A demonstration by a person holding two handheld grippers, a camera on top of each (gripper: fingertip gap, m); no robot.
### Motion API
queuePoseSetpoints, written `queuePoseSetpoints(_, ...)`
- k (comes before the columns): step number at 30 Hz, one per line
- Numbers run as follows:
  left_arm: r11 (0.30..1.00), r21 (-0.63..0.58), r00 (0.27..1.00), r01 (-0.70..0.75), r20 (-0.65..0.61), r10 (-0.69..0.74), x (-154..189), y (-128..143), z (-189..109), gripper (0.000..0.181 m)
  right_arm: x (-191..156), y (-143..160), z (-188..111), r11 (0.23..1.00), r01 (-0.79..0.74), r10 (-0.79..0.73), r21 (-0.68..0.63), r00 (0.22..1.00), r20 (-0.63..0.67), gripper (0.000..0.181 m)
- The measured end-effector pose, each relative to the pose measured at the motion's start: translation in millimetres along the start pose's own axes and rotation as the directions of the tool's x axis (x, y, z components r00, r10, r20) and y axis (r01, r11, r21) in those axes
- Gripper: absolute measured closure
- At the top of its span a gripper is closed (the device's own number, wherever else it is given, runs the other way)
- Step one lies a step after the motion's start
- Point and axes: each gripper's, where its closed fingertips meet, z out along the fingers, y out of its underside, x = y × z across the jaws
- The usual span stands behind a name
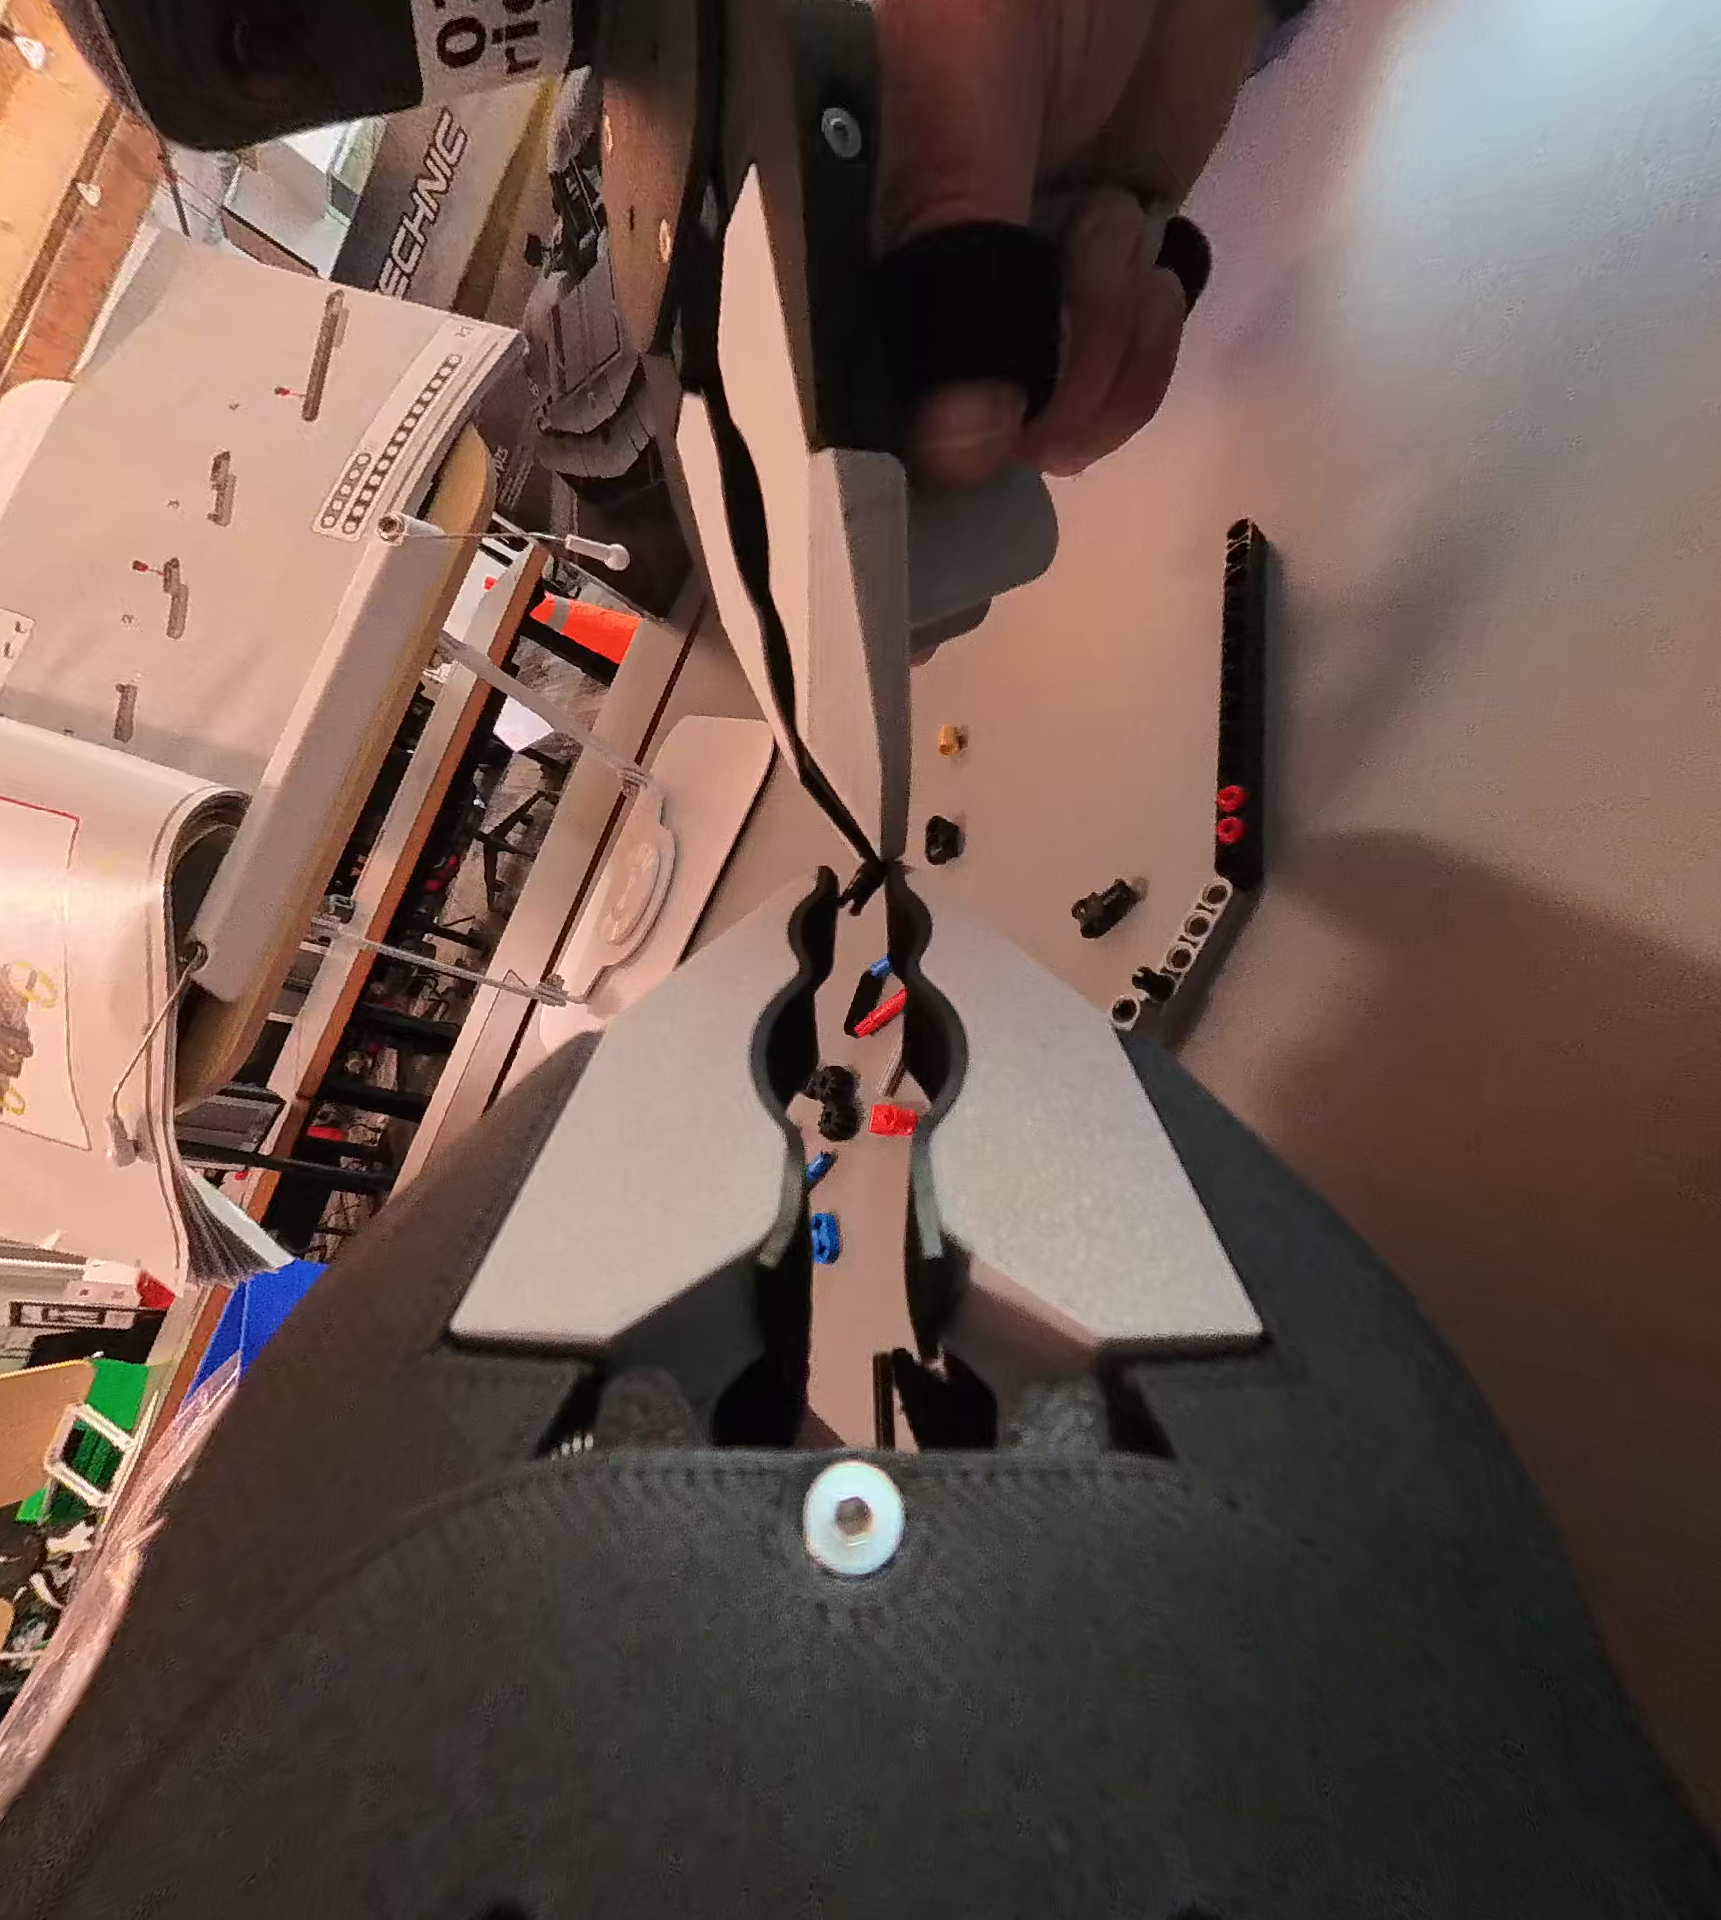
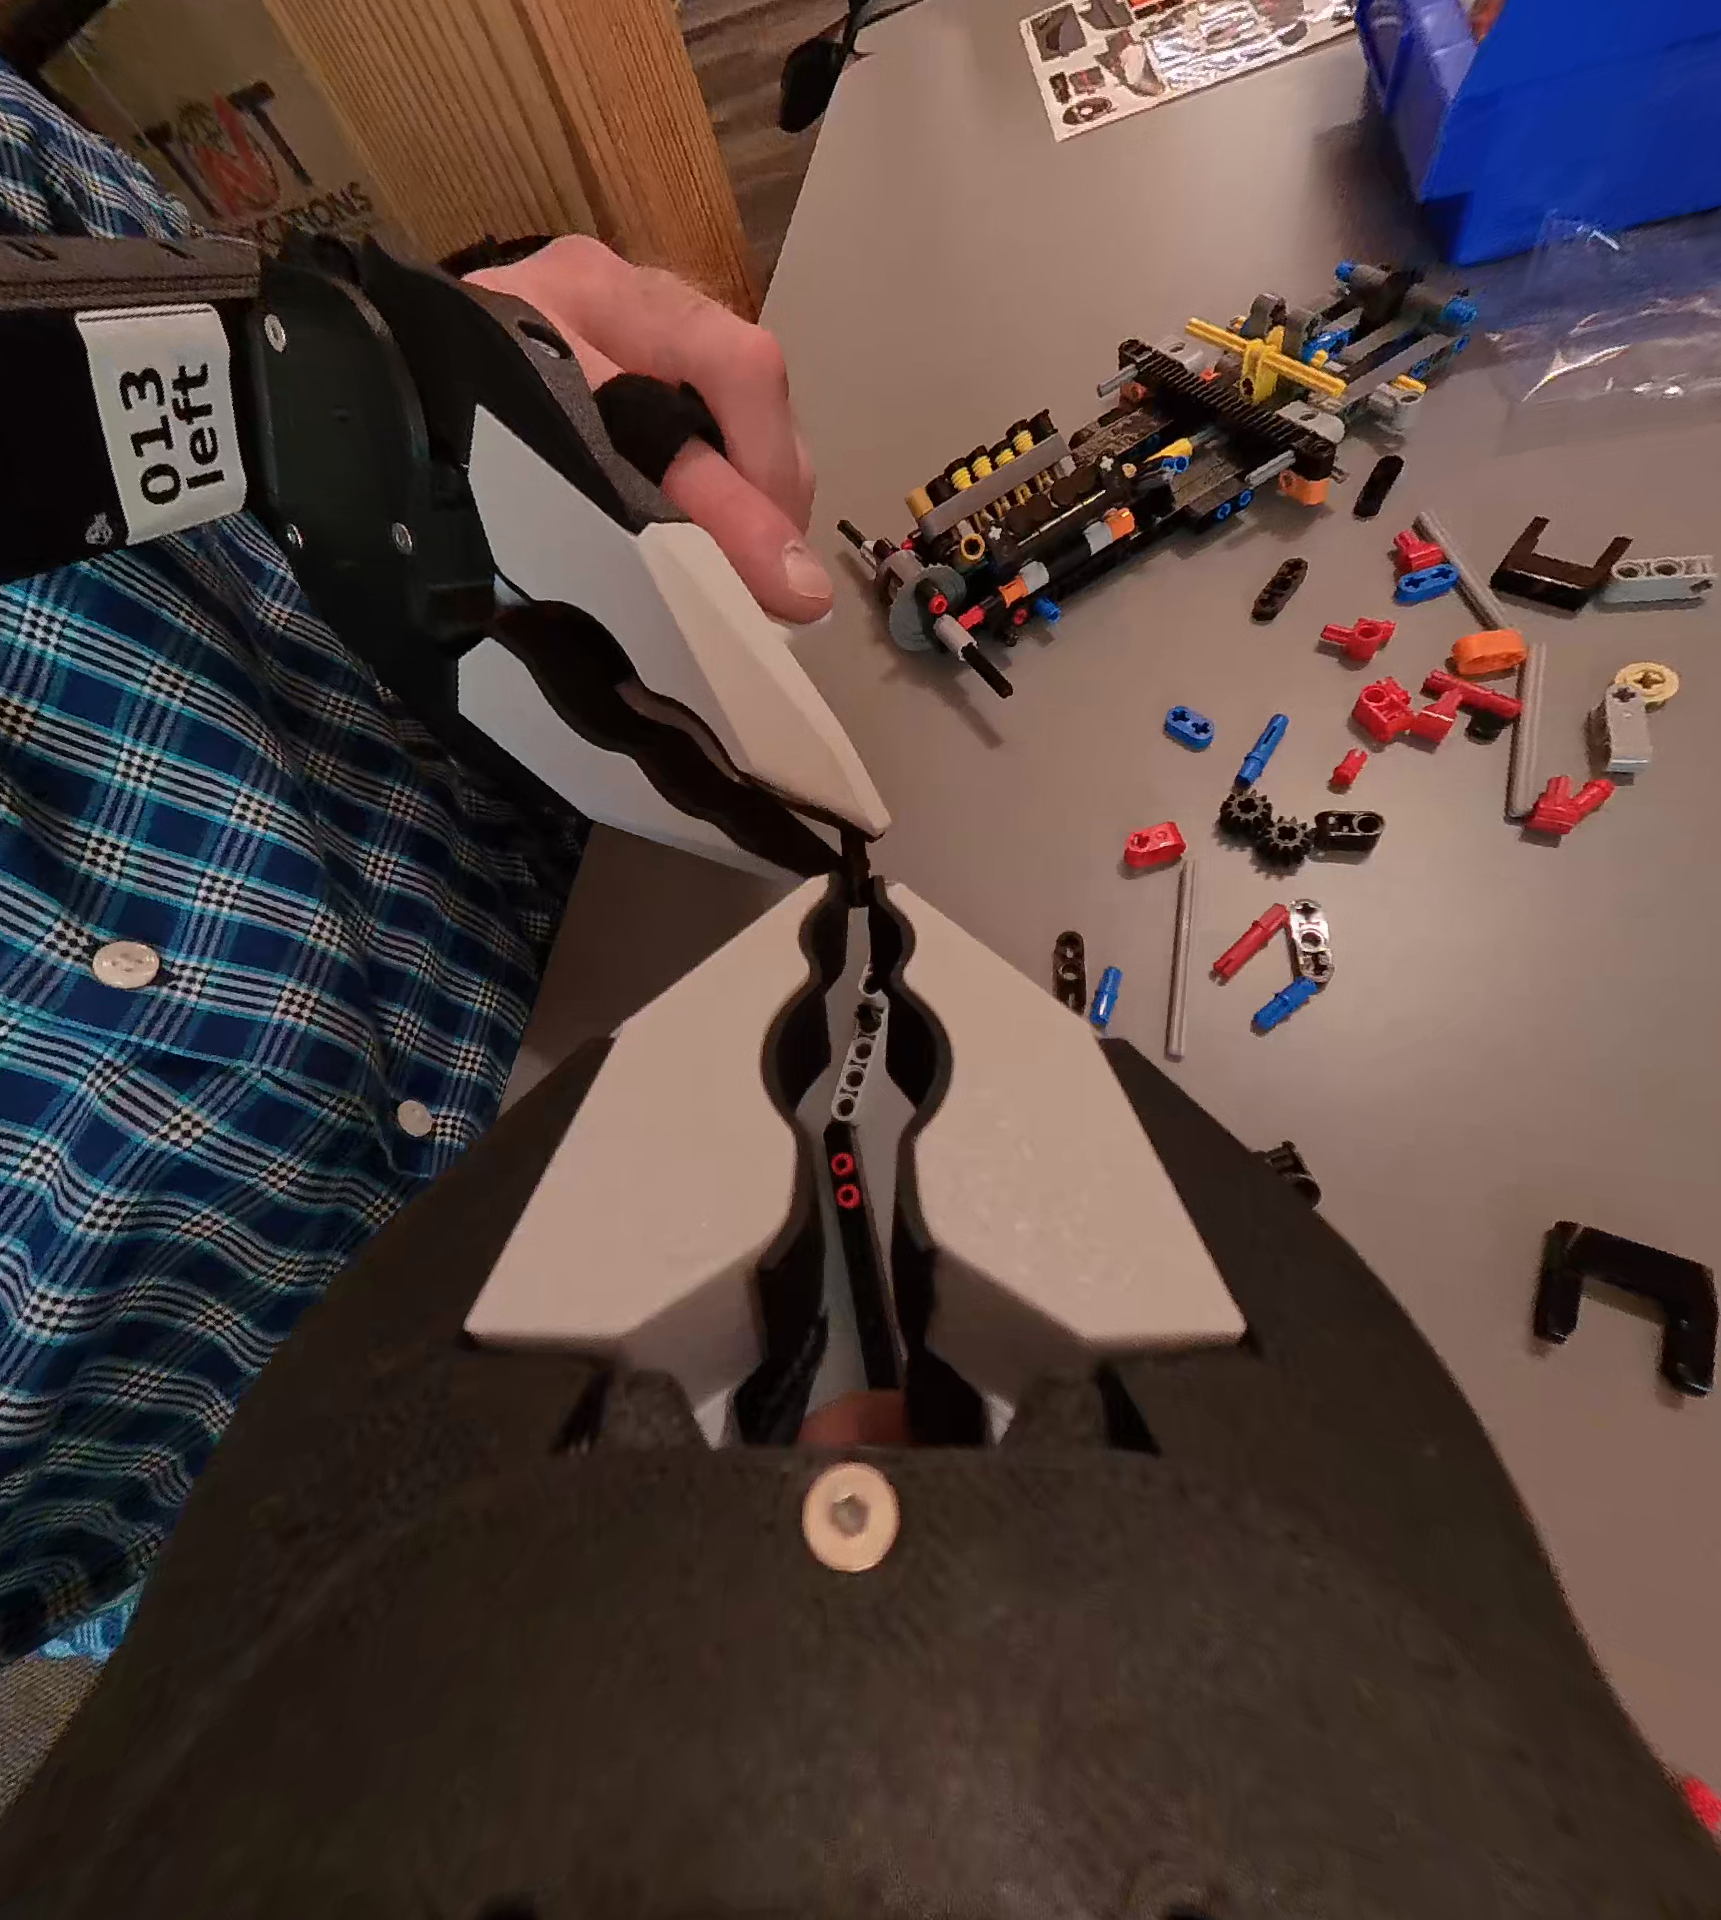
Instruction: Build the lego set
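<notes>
Table (image 2: pixel 1043 1195): we see a grey surface carrying everything; loose parts are spread out singly, which we judge makes each one easy to pick.
Blue bin (image 2: pixel 1614 114): it sits at the far corner, out of the working space.
Instruction booklet (image 1: pixel 212 540): it is propped open on a stand beyond the table edge in the left wrist view, we think so the steps can be read while both hands are busy.
Half-built model (image 2: pixel 1147 488): the long black, yellow and grey frame lies toward the far edge of the table, well apart from both grippers; it is not being worked on now.
Long black beam (image 1: pixel 1242 707): it rests near the edge closest to the person, with two red pins in it and a grey beam joined at an angle.
Loose parts (image 2: pixel 1438 717): red, blue, black and grey pieces lie between the model and the near edge.
Left gripper (image 1: pixel 861 883): its tips are pressed together on a small black piece (image 2: pixel 854 868), held above the table.
Right gripper (image 2: pixel 861 891): its tips pinch the other end of that same piece, meeting the left tip to tip.
Step in hand: we judge the two grippers are passing or re-seating the piece between them so it can be gripped at a better angle; exactly what kind of piece it is, we cannot tell.
</notes>
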Motion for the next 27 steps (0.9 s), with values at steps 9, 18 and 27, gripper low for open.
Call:
queuePoseSetpoints(9,0.975,0.097,0.98,0.2,-0.002,-0.201,-11.6,-8.9,-2.9,0.178,-1.8,-21.6,-11.6,0.983,-0.025,0.026,0.179,1.0,-0.004,0.179)
queuePoseSetpoints(18,0.959,0.163,0.972,0.232,0.0,-0.235,-15.3,-20.5,-8.7,0.18,-9.3,-26.4,-17.5,0.977,0.06,-0.045,0.207,0.996,-0.076,0.175)
queuePoseSetpoints(27,0.95,0.185,0.967,0.251,-0.003,-0.255,-11.8,-27.5,-11.4,0.179,-18.6,-24.8,-20.4,0.973,0.065,-0.05,0.221,0.996,-0.071,0.179)
